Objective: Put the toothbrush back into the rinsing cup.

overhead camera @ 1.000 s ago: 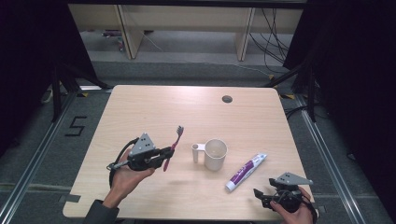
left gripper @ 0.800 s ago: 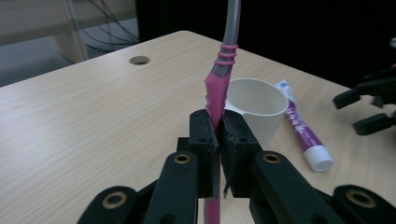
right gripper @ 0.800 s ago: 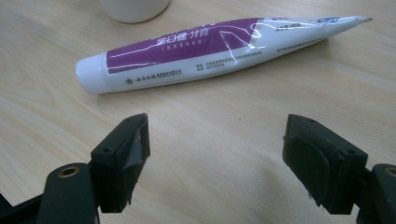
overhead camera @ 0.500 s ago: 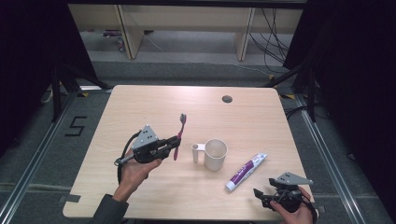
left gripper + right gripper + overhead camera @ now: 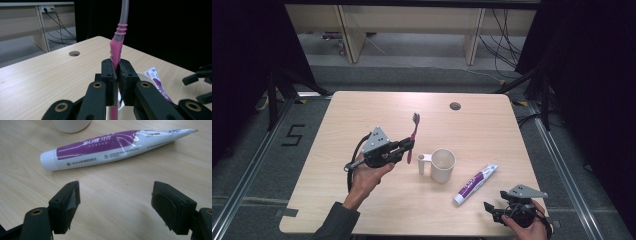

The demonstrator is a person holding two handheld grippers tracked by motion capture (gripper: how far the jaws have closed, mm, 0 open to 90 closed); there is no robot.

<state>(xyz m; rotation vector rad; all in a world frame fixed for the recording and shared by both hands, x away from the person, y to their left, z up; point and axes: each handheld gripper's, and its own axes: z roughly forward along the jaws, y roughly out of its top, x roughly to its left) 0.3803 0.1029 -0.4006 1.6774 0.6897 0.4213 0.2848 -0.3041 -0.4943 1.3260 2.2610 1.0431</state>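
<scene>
Toothbrush (image 5: 412, 138): pink and grey plastic, light, slim and stiff along the handle, likely a little slick on the smooth grey neck; the ribbed pink grip gives the better hold. Location: in my left gripper (image 5: 408, 145), raised off the counter (image 5: 362, 110) just left of the mug, bristle head up and tilted away from me. In the left gripper view the jaws are pressed together on the pink lower handle (image 5: 115, 56), with the neck rising out of the top of the picture. Judged secure; a hold this low on the handle may let the head swing if I turn quickly.

Right gripper (image 5: 493, 212): near counter edge, resting low, jaws spread wide and pinching nothing; bare wood lies between them in the right gripper view.

Toothpaste tube (image 5: 112, 143): white and purple, soft-bodied, cap hard; lies flat just beyond the right jaws, untouched.

Mug (image 5: 442, 165): white, handle toward the left, upright at mid-counter, between the brush and the tube; rigid, looks breakable.

Cable port (image 5: 455, 106): far counter edge.
</scene>
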